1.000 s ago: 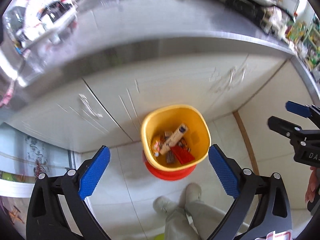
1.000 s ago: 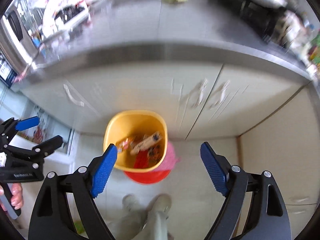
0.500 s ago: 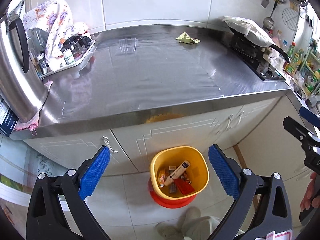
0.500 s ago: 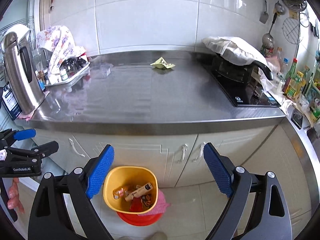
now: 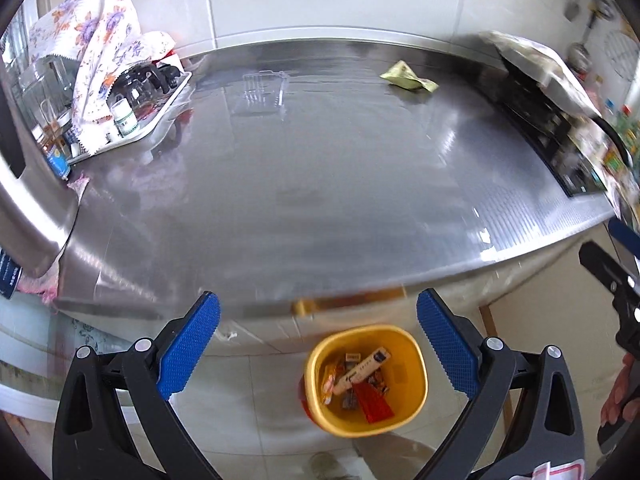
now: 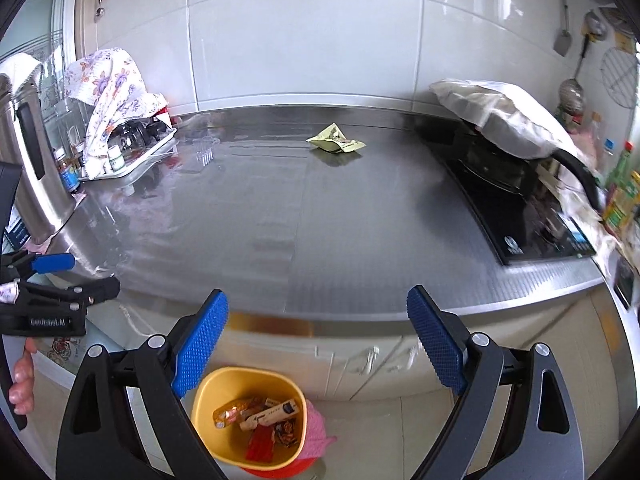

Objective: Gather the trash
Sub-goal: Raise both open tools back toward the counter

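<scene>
Left gripper [image 5: 318,346] up front, its 2 blue-padded jaws spread wide and nothing between them. Right gripper [image 6: 318,338] the same: jaws wide apart, empty.

Just past the left gripper's pads, down on the pale tiled floor, sits the yellow plastic bin [image 5: 366,380], already holding wrappers and a small cream carton; the labels are too small to read. In the right wrist view the same yellow plastic bin [image 6: 250,416] is partly cut by the left pad, with a pink cloth at its side and a red base under it, only a sliver showing.

Beyond, the long brushed-steel countertop [image 6: 320,232] runs across both views. Far back on it, near the white tiled wall, lies 1 crumpled yellow-green paper wrapper [image 6: 336,142], well apart from both grippers; in the left wrist view that crumpled wrapper [image 5: 408,78] is smeared by motion blur.

To the left stands a white drying tray [image 6: 136,164] under a floral cloth, its contents mostly hidden. To the right is a black cooktop [image 6: 520,204], its pan covered by a white cloth. The left view's right edge is blurred.
</scene>
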The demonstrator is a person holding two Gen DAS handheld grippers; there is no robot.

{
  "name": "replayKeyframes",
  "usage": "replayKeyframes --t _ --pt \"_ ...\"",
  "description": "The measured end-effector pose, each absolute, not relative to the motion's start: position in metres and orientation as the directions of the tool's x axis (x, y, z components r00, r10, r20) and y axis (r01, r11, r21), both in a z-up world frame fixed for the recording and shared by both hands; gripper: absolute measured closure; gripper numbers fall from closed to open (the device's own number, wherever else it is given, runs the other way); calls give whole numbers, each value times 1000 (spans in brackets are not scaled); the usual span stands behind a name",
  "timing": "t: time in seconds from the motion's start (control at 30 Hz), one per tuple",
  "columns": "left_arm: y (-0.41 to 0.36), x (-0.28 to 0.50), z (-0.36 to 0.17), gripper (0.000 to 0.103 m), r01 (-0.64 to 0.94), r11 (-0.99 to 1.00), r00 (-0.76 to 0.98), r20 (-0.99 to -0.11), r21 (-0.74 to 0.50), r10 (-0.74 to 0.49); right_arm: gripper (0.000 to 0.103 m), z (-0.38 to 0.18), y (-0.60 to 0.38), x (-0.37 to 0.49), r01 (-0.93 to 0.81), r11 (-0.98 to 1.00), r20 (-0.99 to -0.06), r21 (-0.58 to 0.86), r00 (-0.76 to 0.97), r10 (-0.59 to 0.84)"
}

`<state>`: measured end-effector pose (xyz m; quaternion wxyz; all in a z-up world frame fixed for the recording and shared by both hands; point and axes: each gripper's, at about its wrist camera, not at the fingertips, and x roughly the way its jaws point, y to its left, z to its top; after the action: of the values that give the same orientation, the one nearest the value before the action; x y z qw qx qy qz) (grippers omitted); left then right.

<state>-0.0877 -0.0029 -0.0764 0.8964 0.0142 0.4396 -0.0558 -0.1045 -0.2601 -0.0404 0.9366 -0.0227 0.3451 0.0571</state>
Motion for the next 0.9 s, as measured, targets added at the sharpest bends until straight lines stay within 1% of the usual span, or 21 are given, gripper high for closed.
replayKeyframes --t 0.23,0.4,0.57,0.9 --pt "-5 -42 -75 5 26 999 600 -799 -31 -40 12 -43 -265 -47 -191 981 -667 18 729 154" --pt "-6 -9 -71 5 1 1000 599 -800 -14 -12 12 -41 -262 -11 -216 976 -665 23 726 176" --pt "-3 34 -66 5 1 1000 611 -792 1 0 12 -38 -257 27 -216 976 -652 28 737 181" --pt "4 126 -74 5 66 998 608 -792 -10 -48 12 -36 -241 120 -177 984 -615 -10 777 133"
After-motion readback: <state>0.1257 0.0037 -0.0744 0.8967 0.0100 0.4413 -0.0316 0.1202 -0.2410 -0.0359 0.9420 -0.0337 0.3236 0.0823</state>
